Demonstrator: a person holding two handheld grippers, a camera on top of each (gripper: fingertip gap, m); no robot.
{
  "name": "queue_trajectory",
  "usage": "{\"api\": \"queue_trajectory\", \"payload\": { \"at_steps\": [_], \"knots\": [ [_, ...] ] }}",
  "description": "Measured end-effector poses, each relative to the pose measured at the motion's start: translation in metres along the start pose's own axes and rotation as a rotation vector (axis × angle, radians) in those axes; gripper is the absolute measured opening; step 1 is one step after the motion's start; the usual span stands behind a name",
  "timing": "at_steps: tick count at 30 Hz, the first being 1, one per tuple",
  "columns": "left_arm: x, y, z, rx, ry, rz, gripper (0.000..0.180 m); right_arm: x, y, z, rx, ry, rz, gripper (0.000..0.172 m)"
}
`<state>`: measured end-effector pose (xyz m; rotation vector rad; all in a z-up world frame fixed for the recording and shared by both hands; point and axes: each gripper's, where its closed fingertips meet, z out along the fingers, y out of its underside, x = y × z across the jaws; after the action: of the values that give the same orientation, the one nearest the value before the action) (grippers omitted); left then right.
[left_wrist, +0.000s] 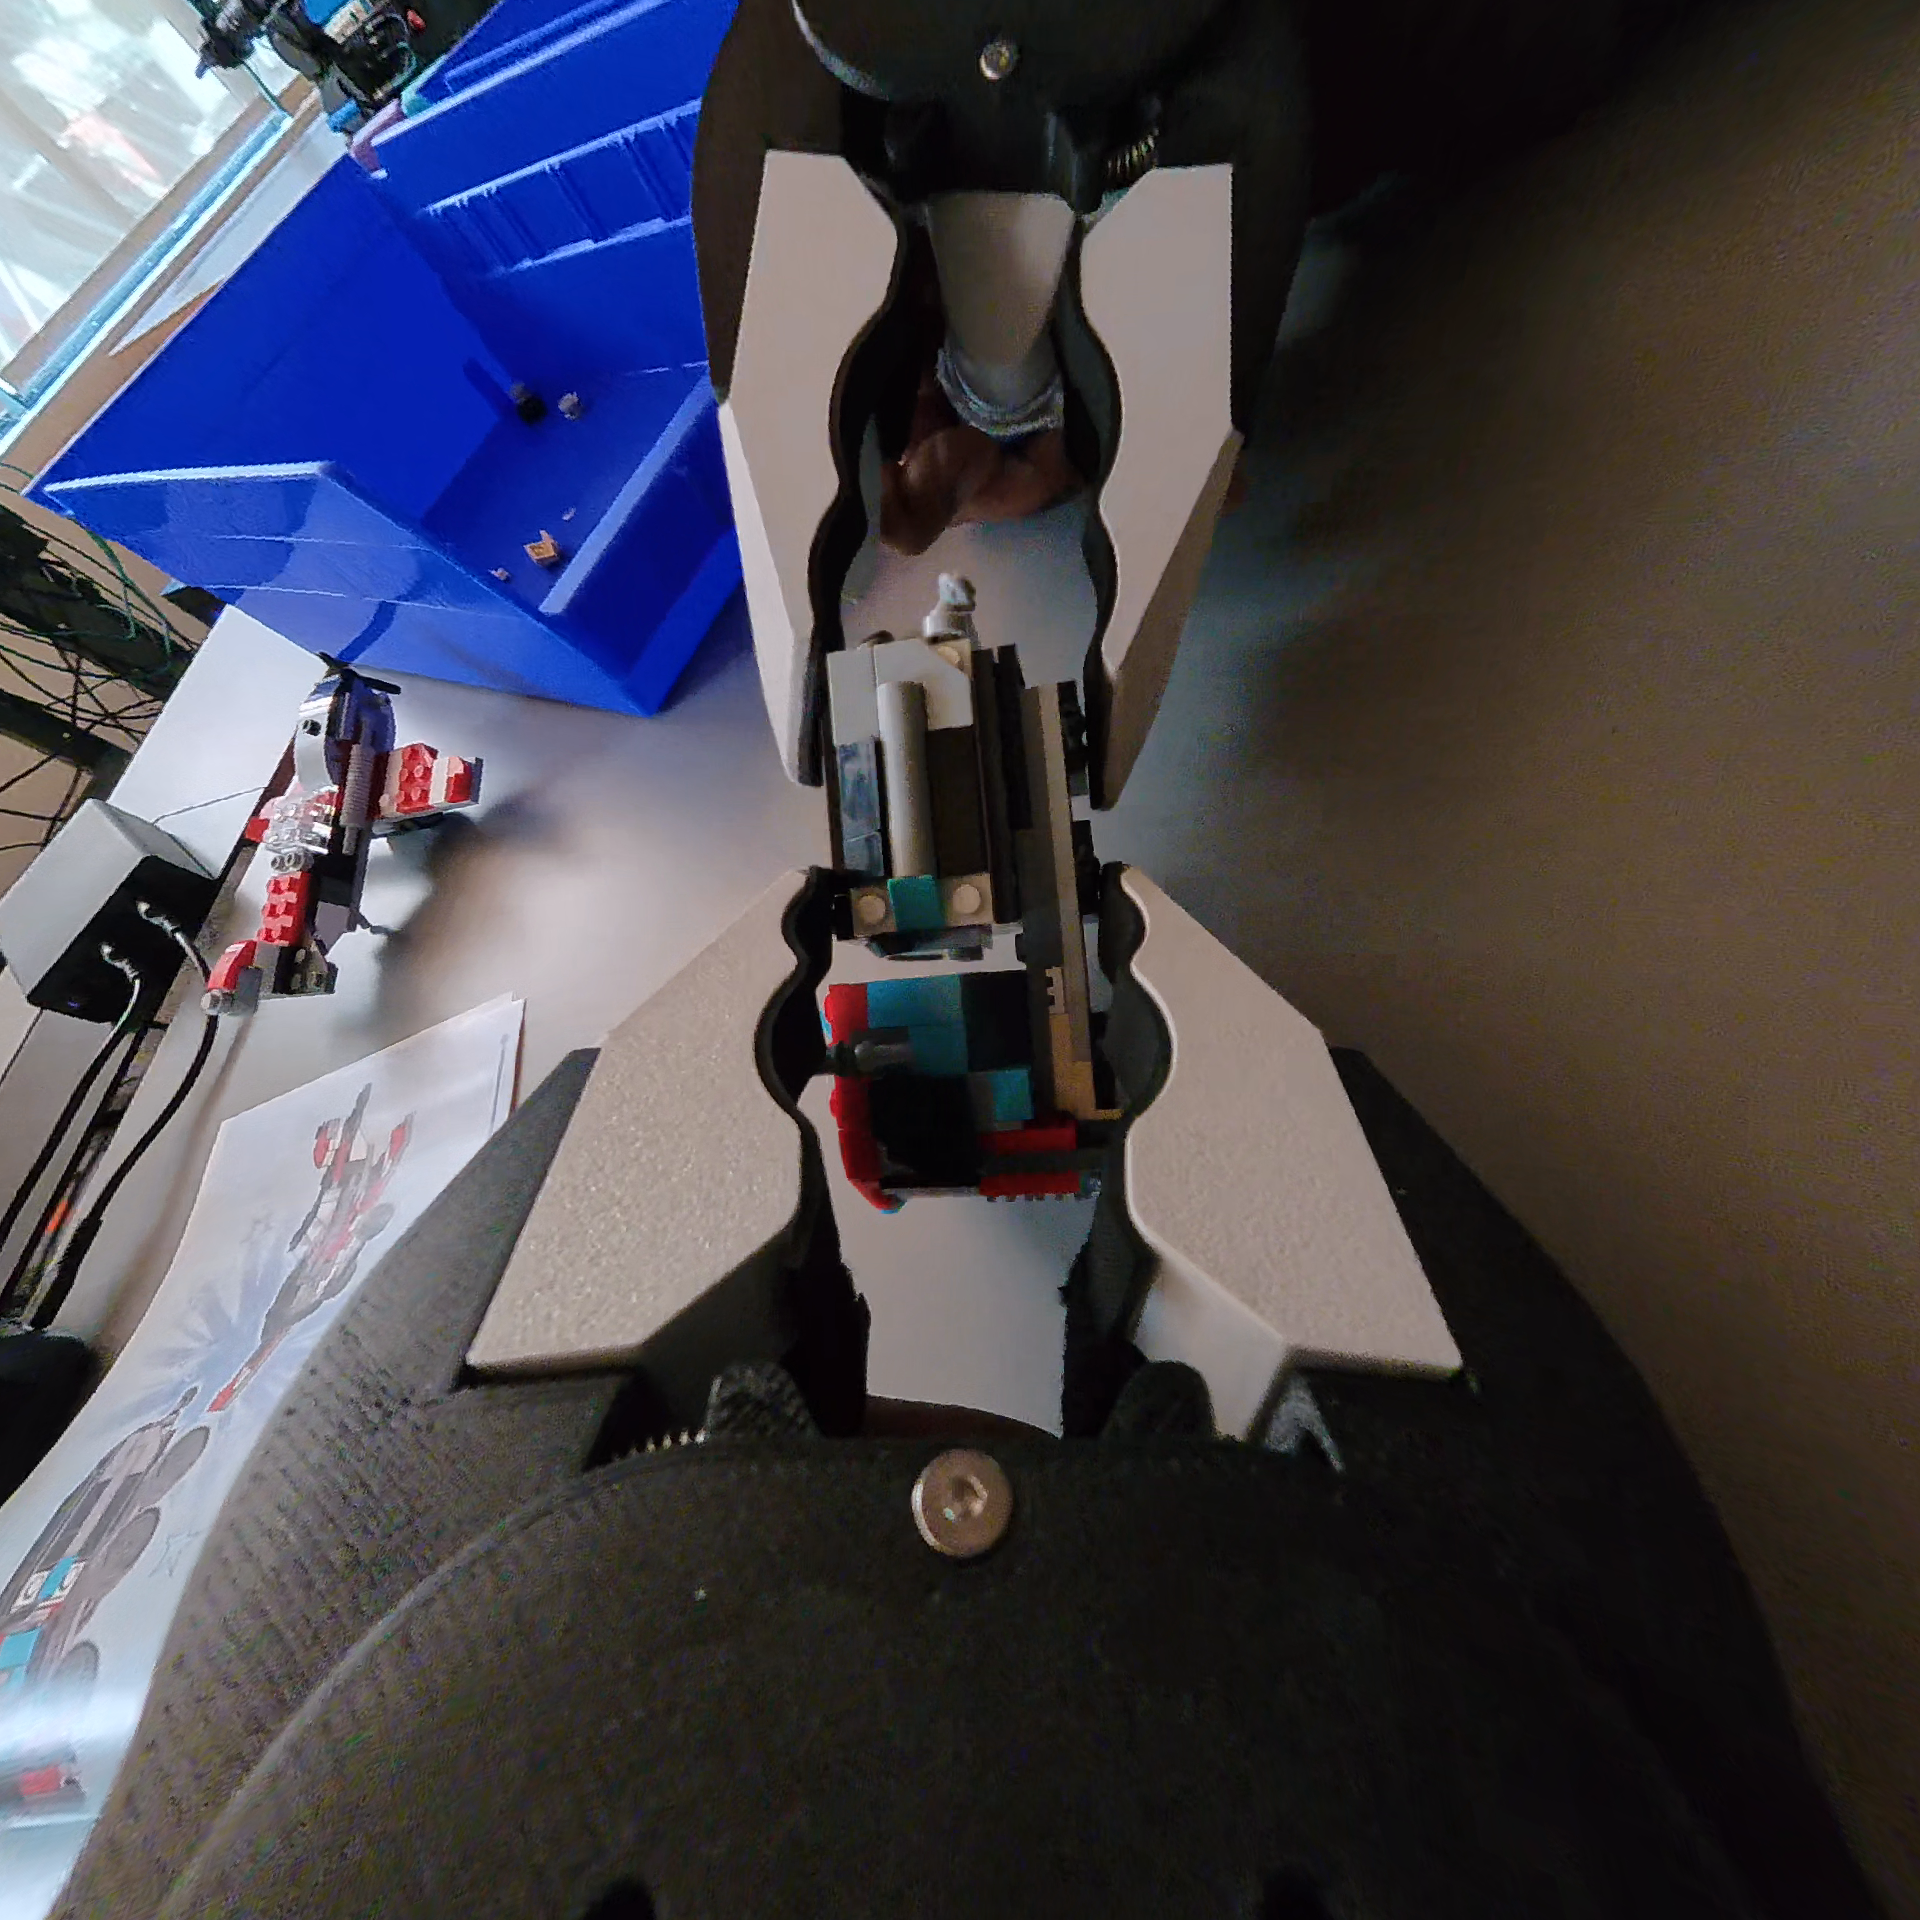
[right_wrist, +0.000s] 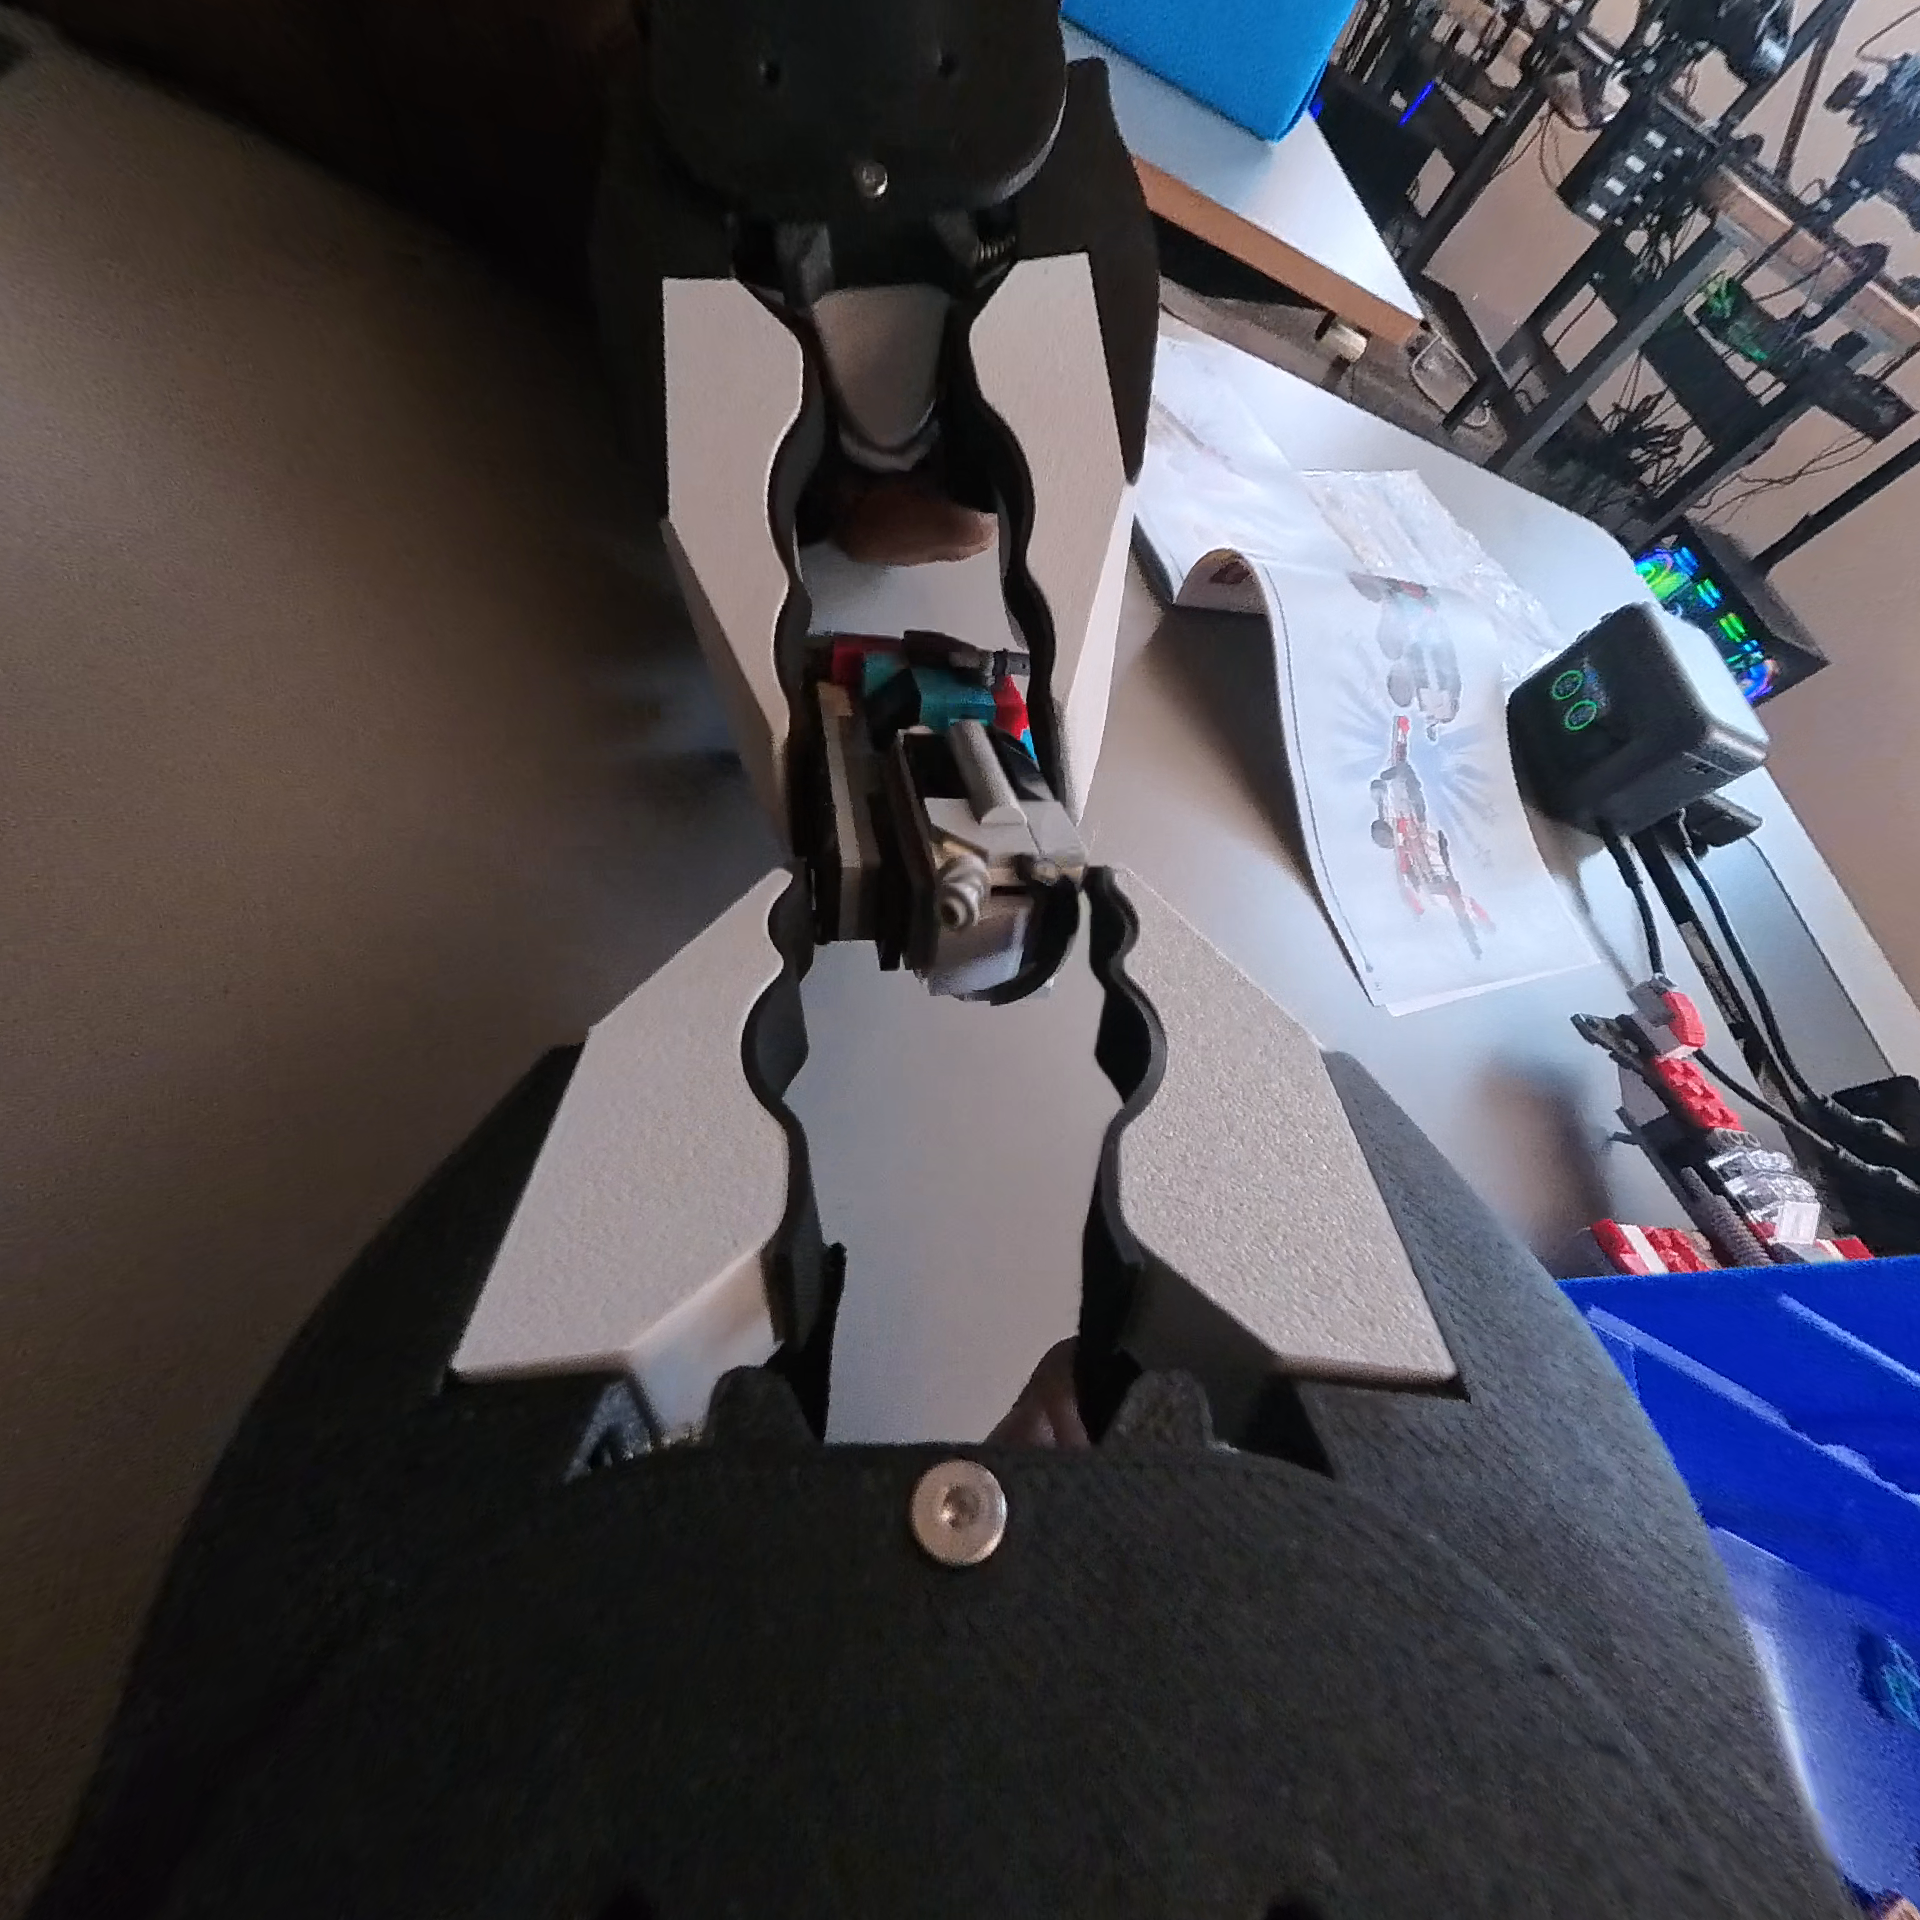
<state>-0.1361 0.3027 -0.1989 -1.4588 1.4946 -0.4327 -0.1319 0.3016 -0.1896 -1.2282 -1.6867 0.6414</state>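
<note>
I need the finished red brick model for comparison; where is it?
Left wrist view: the red brick model lies on the table's left side, between the blue bin and the instruction sheet.

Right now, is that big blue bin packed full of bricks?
No. In the left wrist view the blue bin is nearly bare, with only a few tiny pieces scattered on its floor.

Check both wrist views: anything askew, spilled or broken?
Nothing broken or spilled. The red and white brick model lies tipped on its side on the table. A few tiny pieces sit loose in the blue bin. Both grippers clamp one brick assembly between them.
</note>
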Motion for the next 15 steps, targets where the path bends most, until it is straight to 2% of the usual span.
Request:
{"api": "queue_trajectory", "payload": {
  "at_steps": [15],
  "knots": [
    [0.0066, -0.0010, -0.0009, -0.004, 0.036, 0.003, 0.051, -0.0076, -0.0001, 0.0020, 0.014, -0.045, -0.032, 0.052]
  ]
}}
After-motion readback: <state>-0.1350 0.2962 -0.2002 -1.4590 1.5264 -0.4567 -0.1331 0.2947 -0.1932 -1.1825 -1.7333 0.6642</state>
